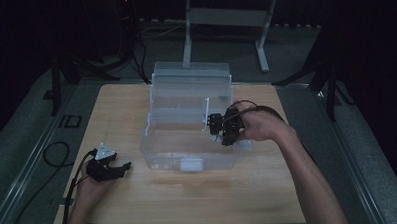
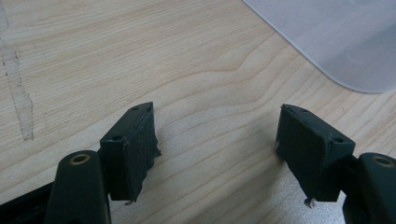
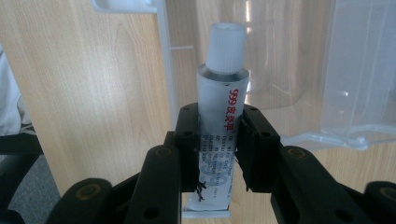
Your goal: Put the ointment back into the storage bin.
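High view, table: a pale wooden table point(image 1: 269, 189) fills the middle of the frame, with a clear plastic box point(image 1: 187, 142) at its centre, lid standing open at the back.
High view, right gripper: the right gripper point(image 1: 218, 134) sits right of centre, over the box's right end, the person's hand wrapped round it.
High view, left gripper: the left gripper point(image 1: 124, 168) rests low at lower left, on the wood, apart from the box.
Left gripper view: the jaws stand wide apart with bare wood between them; a corner of the box point(image 2: 345, 42) shows at upper right.
Right gripper view: the right gripper point(image 3: 219, 149) is clamped on a white tube point(image 3: 222, 116) with red print, cap pointing up at frame centre, clear box walls behind.
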The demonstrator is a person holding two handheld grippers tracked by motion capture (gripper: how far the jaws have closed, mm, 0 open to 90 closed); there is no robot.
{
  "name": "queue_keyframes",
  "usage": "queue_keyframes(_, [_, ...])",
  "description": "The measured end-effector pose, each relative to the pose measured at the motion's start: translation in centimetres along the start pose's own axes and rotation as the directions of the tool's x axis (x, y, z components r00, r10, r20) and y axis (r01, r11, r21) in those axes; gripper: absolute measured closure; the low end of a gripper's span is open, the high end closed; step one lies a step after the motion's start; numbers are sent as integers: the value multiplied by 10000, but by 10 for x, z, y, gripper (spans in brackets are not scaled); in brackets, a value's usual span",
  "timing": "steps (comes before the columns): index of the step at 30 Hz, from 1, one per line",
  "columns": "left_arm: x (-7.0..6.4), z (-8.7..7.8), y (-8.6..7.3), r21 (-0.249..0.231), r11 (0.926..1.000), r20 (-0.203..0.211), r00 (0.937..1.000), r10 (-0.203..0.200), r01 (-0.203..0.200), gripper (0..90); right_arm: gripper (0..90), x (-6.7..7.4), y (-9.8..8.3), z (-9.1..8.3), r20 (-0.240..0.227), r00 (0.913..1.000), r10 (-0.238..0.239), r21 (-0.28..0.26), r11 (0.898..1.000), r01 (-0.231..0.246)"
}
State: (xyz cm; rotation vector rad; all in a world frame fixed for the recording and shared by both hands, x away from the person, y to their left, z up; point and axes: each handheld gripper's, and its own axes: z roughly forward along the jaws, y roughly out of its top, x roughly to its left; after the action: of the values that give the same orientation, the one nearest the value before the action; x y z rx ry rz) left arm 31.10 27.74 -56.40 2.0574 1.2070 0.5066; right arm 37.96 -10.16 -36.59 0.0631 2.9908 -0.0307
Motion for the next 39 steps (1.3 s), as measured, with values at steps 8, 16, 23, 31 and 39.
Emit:
queue_keyframes(8, [0, 0, 0, 1, 10000, 8, 10000, 3, -3, 294, 711, -2, 12, 1, 91, 9996, -274, 101, 9996, 273])
queue_keyframes(16, [0, 0, 0, 10, 10000, 11, 10000, 9, -9, 294, 710, -2, 24, 5, 144, 9986, -510, 413, 9979, 504])
queue_keyframes(23, [0, 0, 0, 13, 10000, 13, 10000, 8, -8, 294, 710, -3, 31, 12, 96, 9977, -670, 477, 9966, 665])
queue_keyframes(31, [0, 0, 0, 11, 10000, 12, 10000, 11, -11, 294, 709, -1, 39, 21, 33, 9962, -870, 685, 9939, 865])
queue_keyframes(39, [0, 0, 0, 10, 10000, 13, 10000, 12, -12, 294, 709, -4, 41, 27, 0, 9952, -983, 911, 9910, 979])
